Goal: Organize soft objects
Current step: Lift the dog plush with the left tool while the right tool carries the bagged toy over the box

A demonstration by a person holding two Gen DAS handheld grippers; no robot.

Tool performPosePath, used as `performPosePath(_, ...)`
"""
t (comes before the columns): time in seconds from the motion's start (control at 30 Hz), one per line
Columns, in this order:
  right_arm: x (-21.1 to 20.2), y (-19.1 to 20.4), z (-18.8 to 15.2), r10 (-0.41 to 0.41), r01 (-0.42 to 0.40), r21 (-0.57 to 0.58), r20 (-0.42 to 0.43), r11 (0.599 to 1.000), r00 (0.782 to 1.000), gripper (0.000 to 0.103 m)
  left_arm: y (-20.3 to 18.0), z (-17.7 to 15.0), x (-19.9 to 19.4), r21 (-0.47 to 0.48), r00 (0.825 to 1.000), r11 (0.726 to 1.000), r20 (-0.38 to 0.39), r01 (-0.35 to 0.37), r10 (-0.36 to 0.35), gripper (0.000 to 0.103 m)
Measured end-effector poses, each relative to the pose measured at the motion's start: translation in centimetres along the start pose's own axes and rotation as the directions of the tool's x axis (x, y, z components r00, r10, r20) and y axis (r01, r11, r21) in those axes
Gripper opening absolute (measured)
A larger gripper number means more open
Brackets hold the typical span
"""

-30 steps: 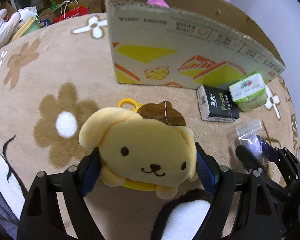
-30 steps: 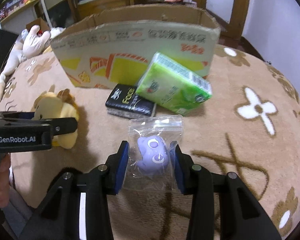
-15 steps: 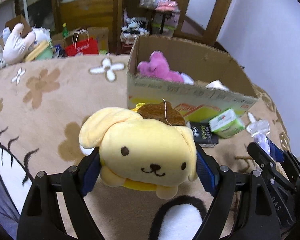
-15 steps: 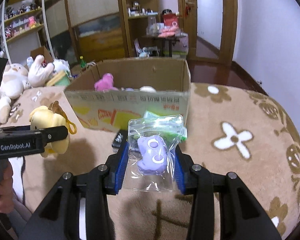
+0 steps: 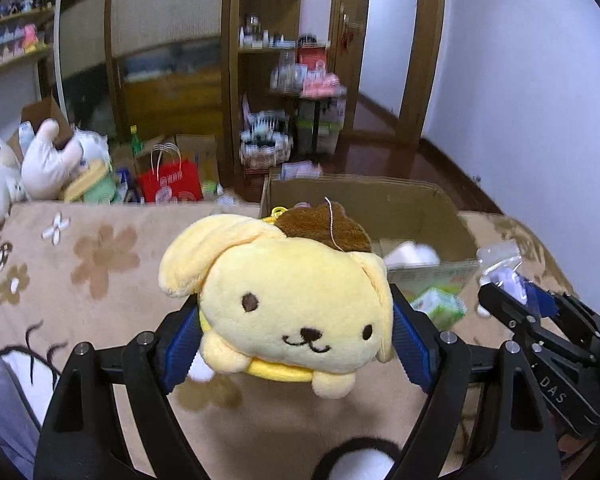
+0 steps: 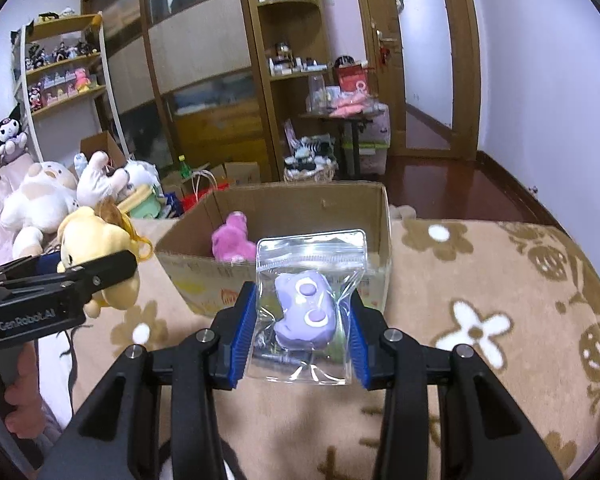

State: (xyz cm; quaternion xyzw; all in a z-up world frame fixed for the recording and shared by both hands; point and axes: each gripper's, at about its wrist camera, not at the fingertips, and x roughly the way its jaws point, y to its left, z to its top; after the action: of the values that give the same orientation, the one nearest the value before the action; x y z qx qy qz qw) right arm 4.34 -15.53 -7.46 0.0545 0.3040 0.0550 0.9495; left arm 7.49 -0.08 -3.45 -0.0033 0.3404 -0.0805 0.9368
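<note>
My left gripper (image 5: 296,344) is shut on a yellow dog plush (image 5: 292,300) with a brown cap, held well above the flowered carpet. The plush also shows in the right wrist view (image 6: 96,256), left of the box. My right gripper (image 6: 302,340) is shut on a clear zip bag with a purple soft toy (image 6: 306,308), held above the carpet in front of the open cardboard box (image 6: 384,232). The bag also shows in the left wrist view (image 5: 500,268). A pink plush (image 6: 232,242) lies inside the box.
A green tissue pack (image 5: 440,306) lies on the carpet by the box front. Large white plush toys (image 6: 40,200) and a red bag (image 5: 170,180) sit beyond the carpet's far left edge. Shelves and a door stand behind.
Both grippers have risen high above the carpet with their loads. The box now lies lower in view and its inside shows.
</note>
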Motion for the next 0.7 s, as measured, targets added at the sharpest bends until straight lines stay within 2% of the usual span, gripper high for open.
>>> performPosePath(0.13, 0.2, 0.1, 1.3, 0.011, -0.011, -0.018, 0.033, 1.000, 0.999, 0.044, -0.2, 1.5, -1.1, 0.015, 0.997, 1.000, 0.082, 0.004, -0.005, 0.083)
performPosePath(0.3, 0.7, 0.6, 3.2, 0.011, -0.007, -0.055, 0.072, 0.998, 0.997, 0.044, -0.4, 3.4, -1.1, 0.027, 0.990, 1.000, 0.141, 0.006, -0.009, 0.083)
performPosePath(0.53, 1.3, 0.9, 6.0, 0.033, -0.022, -0.085, 0.134, 0.996, 0.990, 0.044, -0.7, 5.7, -0.2, 0.061, 0.980, 0.998, 0.198, -0.002, -0.010, 0.083)
performPosePath(0.7, 2.5, 0.9, 7.1, 0.051, -0.036, -0.103, 0.147, 0.994, 0.988, 0.044, -0.8, 6.6, 1.5, 0.073, 0.979, 0.997, 0.202, -0.002, -0.013, 0.083)
